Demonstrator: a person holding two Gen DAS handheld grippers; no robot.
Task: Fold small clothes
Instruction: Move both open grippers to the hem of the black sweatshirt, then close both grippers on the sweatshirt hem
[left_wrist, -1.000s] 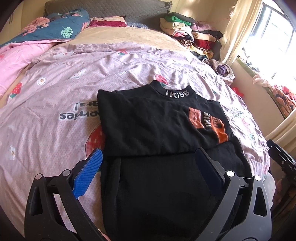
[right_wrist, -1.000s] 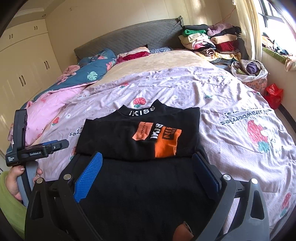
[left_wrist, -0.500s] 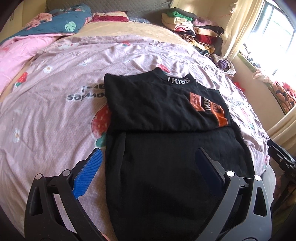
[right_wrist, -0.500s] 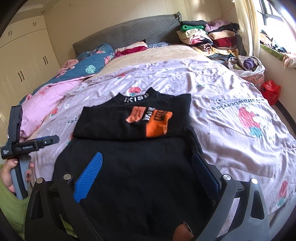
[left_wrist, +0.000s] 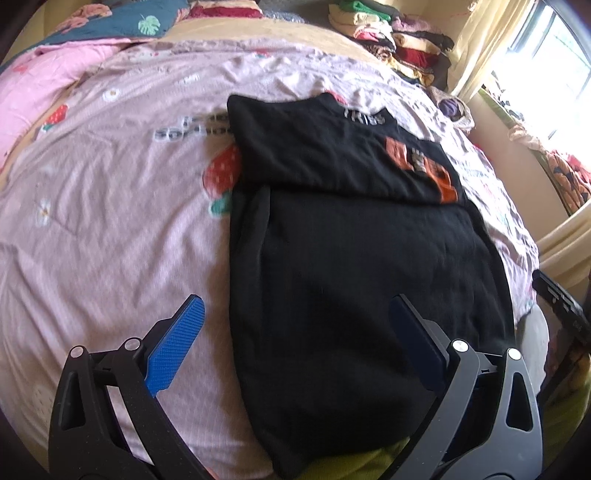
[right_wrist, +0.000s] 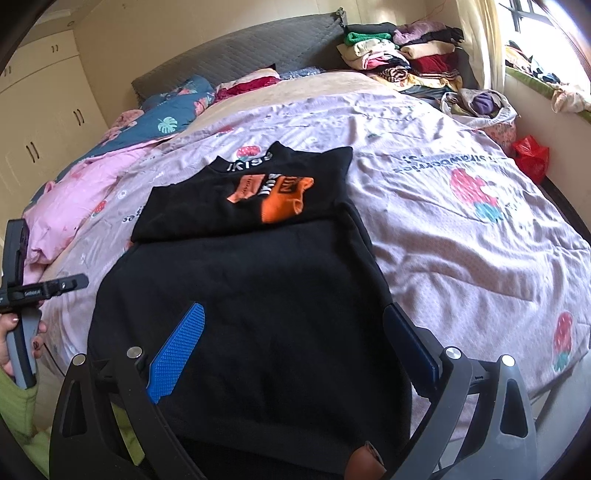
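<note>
A black top (left_wrist: 351, 266) (right_wrist: 251, 288) with an orange print (right_wrist: 277, 195) and an "IKISS" collar lies partly folded on the pink strawberry bedspread (left_wrist: 110, 221) (right_wrist: 461, 240); its upper part is doubled over the lower part. My left gripper (left_wrist: 295, 314) hovers open above the garment's near left edge, holding nothing. My right gripper (right_wrist: 293, 317) hovers open over the garment's near right part, also with nothing in it. The left gripper's body, held in a hand (right_wrist: 20, 332), shows at the left edge of the right wrist view.
Piles of folded clothes (right_wrist: 402, 51) sit at the bed's far right corner by a window and curtain (left_wrist: 491, 44). Pink and blue quilts (right_wrist: 110, 162) lie at the far left. A red bag (right_wrist: 532, 157) is on the floor at right. Wardrobe doors stand left.
Both grippers have pulled back toward the near edge of the bed and risen, so more of the top's lower part shows. The garment itself has not moved.
</note>
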